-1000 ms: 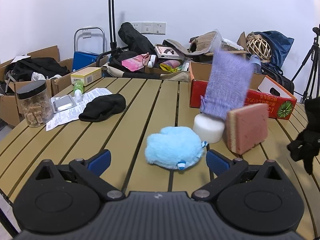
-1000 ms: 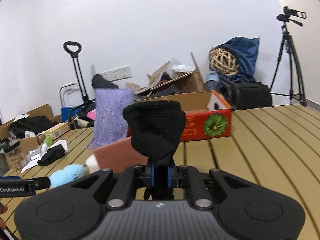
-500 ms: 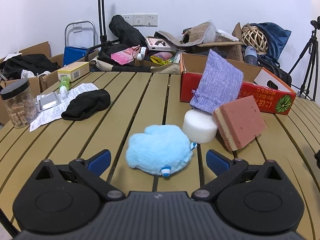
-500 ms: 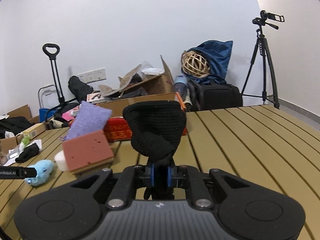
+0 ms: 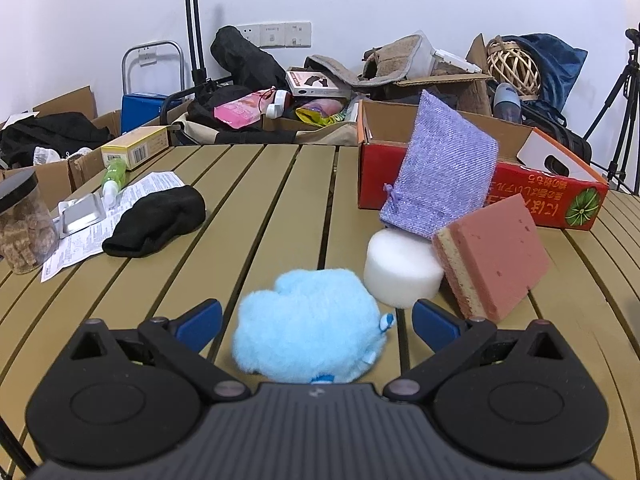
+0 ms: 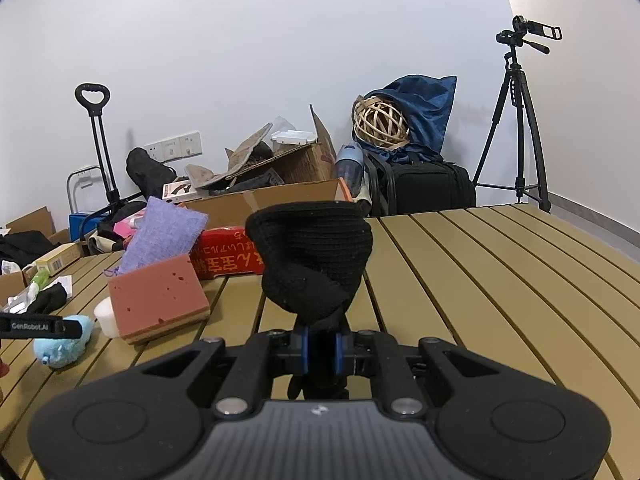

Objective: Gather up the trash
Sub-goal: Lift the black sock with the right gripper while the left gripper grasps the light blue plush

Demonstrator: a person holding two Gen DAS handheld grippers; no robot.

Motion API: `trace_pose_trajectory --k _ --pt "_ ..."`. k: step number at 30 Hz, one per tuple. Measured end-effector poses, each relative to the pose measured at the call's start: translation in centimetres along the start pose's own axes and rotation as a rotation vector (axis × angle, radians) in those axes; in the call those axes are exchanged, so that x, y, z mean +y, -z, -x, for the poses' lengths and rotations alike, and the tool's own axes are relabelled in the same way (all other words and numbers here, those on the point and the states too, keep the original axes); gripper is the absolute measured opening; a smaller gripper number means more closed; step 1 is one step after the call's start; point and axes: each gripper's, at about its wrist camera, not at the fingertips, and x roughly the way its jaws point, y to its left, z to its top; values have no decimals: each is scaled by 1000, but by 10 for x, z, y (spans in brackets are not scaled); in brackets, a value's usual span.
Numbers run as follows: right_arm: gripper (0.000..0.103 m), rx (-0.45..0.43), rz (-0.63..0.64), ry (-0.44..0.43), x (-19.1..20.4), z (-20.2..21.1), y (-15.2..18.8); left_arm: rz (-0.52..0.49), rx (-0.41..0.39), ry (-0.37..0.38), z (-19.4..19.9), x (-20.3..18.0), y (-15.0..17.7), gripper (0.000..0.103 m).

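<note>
Left wrist view: the left gripper [image 5: 316,318] stands wide open, and the blue plush toy [image 5: 308,340] lies on the slatted table [image 5: 256,208] directly between its two blue fingertips [image 5: 200,318], with a gap on either side, so nothing is pressed. The toy is a rounded lump with no clear long axis; its small tag points right, toward the white foam disc [image 5: 402,270] just beyond. The likely coming move is a straight closing. Right wrist view: the right gripper [image 6: 322,350] is clamped on a black knit glove [image 6: 312,256], which stands up above the fingers. From here the plush toy [image 6: 62,344] lies at the far left, well apart, beside the pink sponge [image 6: 158,298]. The left gripper is clearly nearer.
</note>
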Motion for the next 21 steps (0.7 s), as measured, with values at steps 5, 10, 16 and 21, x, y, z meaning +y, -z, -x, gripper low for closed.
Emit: trace_pose_trajectory --k 5,10,16,21 --pt "11 5 8 -2 2 -2 1 -9 11 -21 -8 -1 1 103" --pt "11 6 14 -9 3 -1 2 -13 13 -31 -11 -2 3 103" --pt "11 6 17 -13 2 0 1 -6 21 -32 -15 -1 6 103" --pt "11 5 19 -18 3 1 2 8 20 -15 -16 1 8 99"
